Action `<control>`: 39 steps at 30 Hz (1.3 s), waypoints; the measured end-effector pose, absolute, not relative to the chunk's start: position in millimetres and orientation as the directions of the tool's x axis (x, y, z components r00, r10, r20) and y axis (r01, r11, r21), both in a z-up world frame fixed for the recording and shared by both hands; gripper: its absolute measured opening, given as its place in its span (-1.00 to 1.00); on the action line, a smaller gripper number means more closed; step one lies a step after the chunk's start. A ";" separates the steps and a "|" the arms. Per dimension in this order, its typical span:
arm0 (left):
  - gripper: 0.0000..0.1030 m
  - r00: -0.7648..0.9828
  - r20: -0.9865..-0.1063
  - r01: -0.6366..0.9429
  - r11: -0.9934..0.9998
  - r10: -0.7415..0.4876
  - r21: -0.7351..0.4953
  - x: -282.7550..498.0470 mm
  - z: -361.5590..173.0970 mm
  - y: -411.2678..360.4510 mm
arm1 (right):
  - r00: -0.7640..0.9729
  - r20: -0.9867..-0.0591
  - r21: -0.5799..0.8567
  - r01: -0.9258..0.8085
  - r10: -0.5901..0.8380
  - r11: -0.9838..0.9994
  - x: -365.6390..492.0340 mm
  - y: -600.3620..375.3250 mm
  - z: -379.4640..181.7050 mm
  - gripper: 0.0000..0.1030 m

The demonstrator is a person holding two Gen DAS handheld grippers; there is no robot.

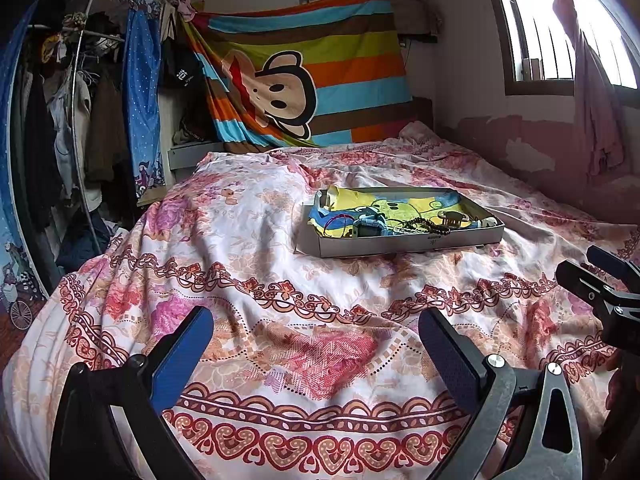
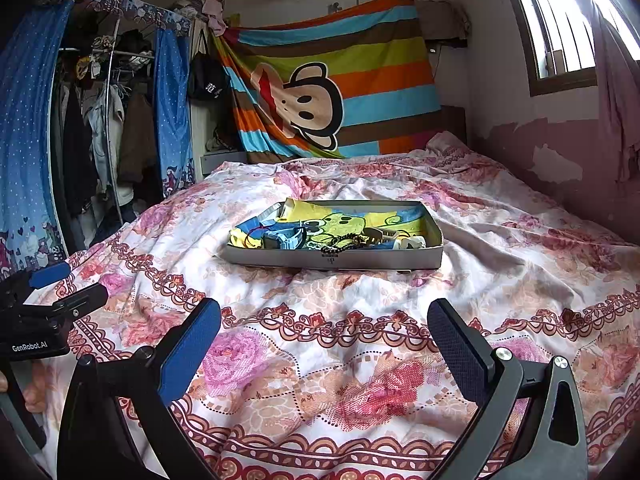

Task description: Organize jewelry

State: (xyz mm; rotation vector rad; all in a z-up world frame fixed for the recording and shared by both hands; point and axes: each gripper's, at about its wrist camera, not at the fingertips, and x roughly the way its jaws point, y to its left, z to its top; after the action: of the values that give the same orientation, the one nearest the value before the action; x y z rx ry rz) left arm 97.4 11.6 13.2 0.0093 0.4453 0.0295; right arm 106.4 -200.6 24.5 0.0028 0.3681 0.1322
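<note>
A shallow grey box sits on the floral bedspread, lined with a yellow and blue cartoon cloth. Along its near side lie a blue watch, a dark bead bracelet, a thin red cord, a brown hair clip and small white pieces. My left gripper is open and empty, low over the bed, well short of the box. My right gripper is open and empty, also short of the box. Each gripper shows at the edge of the other's view.
The bedspread is rumpled with folds. A striped monkey-print sheet hangs at the head wall. A clothes rack with blue curtains stands left of the bed. A wall with a window runs along the right.
</note>
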 end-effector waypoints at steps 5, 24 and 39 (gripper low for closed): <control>1.00 0.903 -0.429 -0.027 1.000 0.031 0.016 97.3 13.2 10.2 | 0.924 -0.359 0.027 -0.128 0.129 0.991 106.2 -200.1 24.3 0.97; 1.00 0.903 -0.429 -0.025 0.999 0.031 0.020 97.1 12.9 11.0 | 0.923 -0.361 0.027 -0.129 0.130 0.991 105.7 -199.4 24.9 0.97; 1.00 0.896 -0.443 -0.005 1.000 0.006 0.005 97.9 12.0 11.3 | 0.923 -0.362 0.028 -0.129 0.130 0.991 105.9 -199.3 25.2 0.97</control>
State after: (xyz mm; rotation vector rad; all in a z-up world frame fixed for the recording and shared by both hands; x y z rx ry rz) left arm 97.9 11.3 12.0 0.0035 0.4594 0.0057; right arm 105.9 -199.3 25.2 0.0033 0.3718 0.1328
